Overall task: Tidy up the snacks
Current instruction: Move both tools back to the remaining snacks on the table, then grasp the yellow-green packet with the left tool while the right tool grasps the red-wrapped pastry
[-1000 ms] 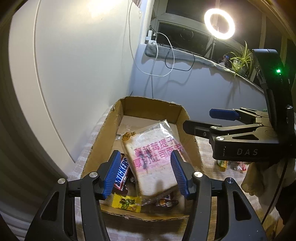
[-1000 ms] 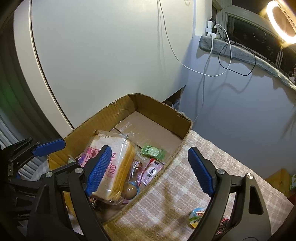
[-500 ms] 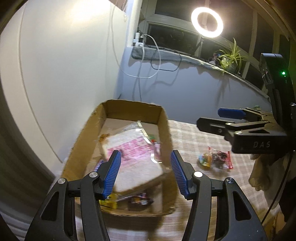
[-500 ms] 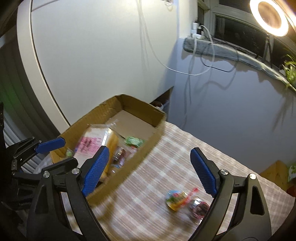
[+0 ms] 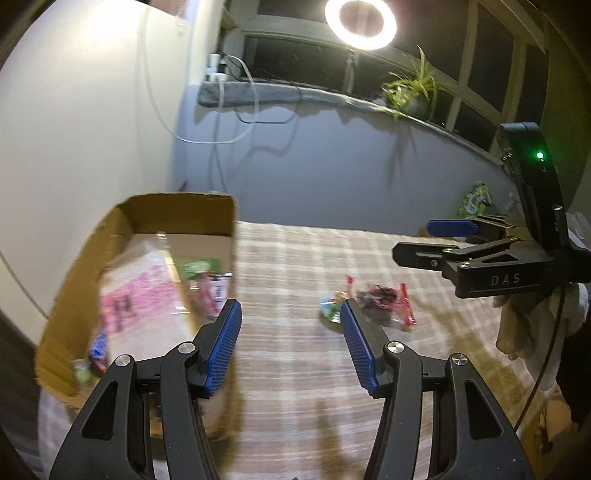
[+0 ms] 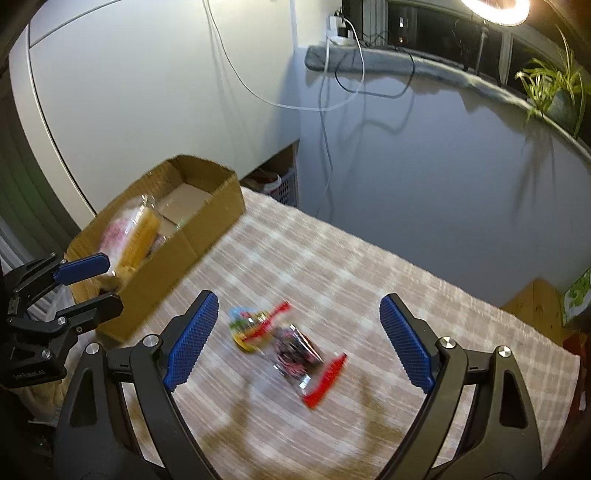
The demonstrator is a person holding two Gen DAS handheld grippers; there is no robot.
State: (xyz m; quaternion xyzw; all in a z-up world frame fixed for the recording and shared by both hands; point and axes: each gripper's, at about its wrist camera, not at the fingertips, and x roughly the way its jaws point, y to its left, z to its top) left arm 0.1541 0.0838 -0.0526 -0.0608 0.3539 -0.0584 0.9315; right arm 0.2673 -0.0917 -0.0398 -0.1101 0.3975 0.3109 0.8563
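Both grippers spread wide, holding nothing.
Right gripper (image 6: 295, 343) open over two snack packets (image 6: 284, 341) on the checked tablecloth (image 6: 369, 280); left gripper (image 5: 291, 343) empty nearby; cardboard box (image 6: 177, 254) of snacks far left.

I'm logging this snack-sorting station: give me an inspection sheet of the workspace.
Surface: checked tablecloth.
Job's things: cardboard box holding a bread bag and small snacks; two snack packets loose on the cloth.
Clutter: nothing seen.
Grippers: left gripper open, empty; right gripper open, empty, above the packets.
Cables: white cable and black cable hanging from the sill.
Surroundings: ring light, plant, dark windows.
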